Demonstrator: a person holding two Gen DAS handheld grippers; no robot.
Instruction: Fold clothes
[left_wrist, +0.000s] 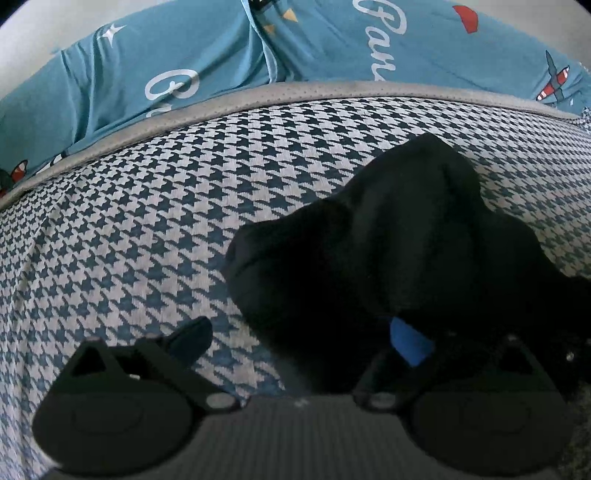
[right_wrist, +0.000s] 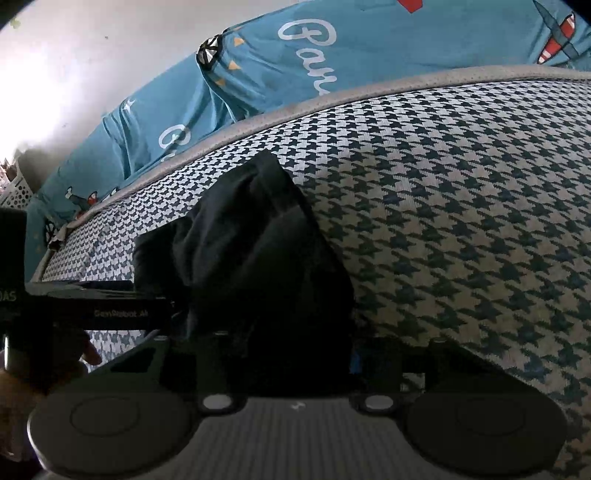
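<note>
Right wrist view: right gripper (right_wrist: 275, 354) fingers closed on black garment (right_wrist: 255, 258) bunched on houndstooth bed (right_wrist: 461, 221); left gripper (left_wrist: 295, 339) fingers open beside it; mid-fold, next lift and spread

A houndstooth-patterned cover (left_wrist: 147, 229) in dark blue and white spreads across the surface, edged by grey piping (left_wrist: 258, 96). Beyond it lies a teal sheet (right_wrist: 258, 74) printed with white script and red-striped aeroplanes. A white perforated basket (right_wrist: 16, 190) stands at the far left by the pale wall (right_wrist: 74, 66).
</note>
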